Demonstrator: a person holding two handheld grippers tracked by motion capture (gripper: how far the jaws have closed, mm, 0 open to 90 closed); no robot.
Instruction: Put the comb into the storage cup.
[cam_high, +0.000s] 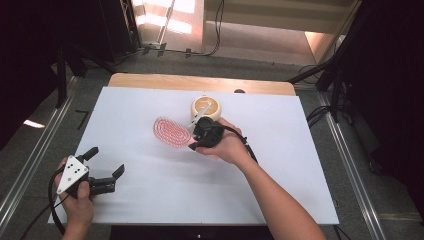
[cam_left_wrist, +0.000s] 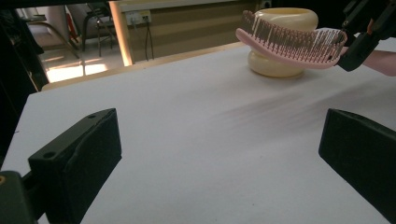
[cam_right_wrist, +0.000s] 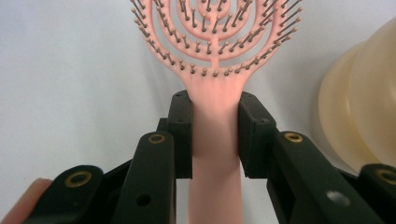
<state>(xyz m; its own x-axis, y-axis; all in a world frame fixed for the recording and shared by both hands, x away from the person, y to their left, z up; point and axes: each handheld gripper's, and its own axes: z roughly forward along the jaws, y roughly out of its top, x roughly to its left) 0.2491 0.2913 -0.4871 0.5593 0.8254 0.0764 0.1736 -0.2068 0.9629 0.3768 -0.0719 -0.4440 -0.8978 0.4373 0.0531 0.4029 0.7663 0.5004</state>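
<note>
i have the pink brush (cam_right_wrist: 212, 42) pinched in my right gripper (cam_right_wrist: 215, 135), lifted beside the cream pot (cam_high: 206, 106); left gripper (cam_high: 102, 170) spread, idle; goal unclear.

We see the white desk (cam_high: 165, 210) evenly and brightly lit from above in the high view, while the surroundings fall into near black at both sides. Warm light patches glow on the floor (cam_high: 165, 15) beyond the far edge. Shadows on the desk stay soft and faint. In the left gripper view the near black jaws look blurred; in the right gripper view the pink brush (cam_right_wrist: 215, 56) is sharp, the cream bowl (cam_right_wrist: 359, 112) soft.
</note>
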